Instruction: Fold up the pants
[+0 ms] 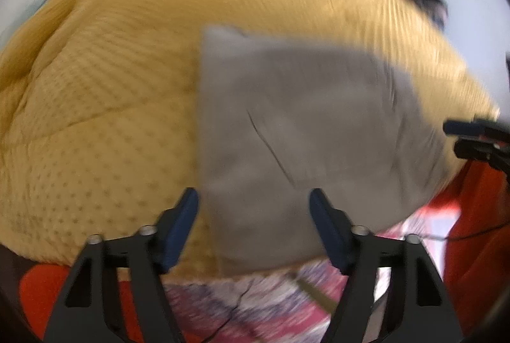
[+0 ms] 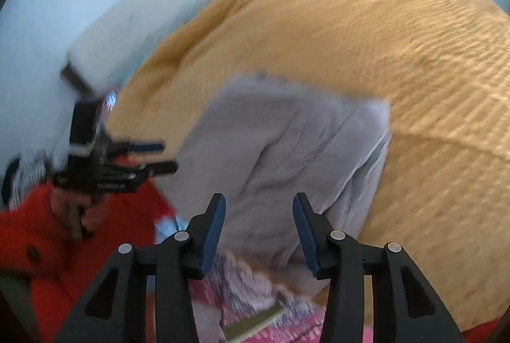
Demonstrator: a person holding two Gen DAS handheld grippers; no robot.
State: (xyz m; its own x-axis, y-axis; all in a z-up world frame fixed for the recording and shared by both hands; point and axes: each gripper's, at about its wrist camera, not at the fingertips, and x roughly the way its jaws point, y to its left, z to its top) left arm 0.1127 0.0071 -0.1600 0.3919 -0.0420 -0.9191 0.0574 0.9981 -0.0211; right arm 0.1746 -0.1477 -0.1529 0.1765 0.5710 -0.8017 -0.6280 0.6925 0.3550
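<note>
**Folded grey pants on a mustard bedspread, both grippers released**

Mustard-yellow quilted bedspread (image 1: 105, 107) fills most of both views, with pale walls behind it and a pink patterned cloth (image 1: 255, 308) along its near edge. Count: 1 pair of grey pants (image 1: 287, 136), 2 grippers, 1 bedspread. No containers show.

From the left wrist view, the pants lie folded into a rough rectangle, running from centre toward 3 o'clock on the bedspread. The left gripper (image 1: 254, 209) hangs above the near edge of the pants, its 2 blue-padded fingers (image 1: 181, 225) spread apart with nothing pressed between them. At 3 o'clock, the right gripper (image 1: 462, 137) pokes in, its tips slightly apart and empty.

Only the right wrist view shows the pants' layered folds and creases (image 2: 287, 152); it also shows a hand (image 2: 68, 206) with a red sleeve (image 2: 28, 234) holding the left gripper at 9 o'clock. The right gripper's fingers (image 2: 210, 231) stand released above the pants' near end, gripping nothing. Both views are motion-blurred.
</note>
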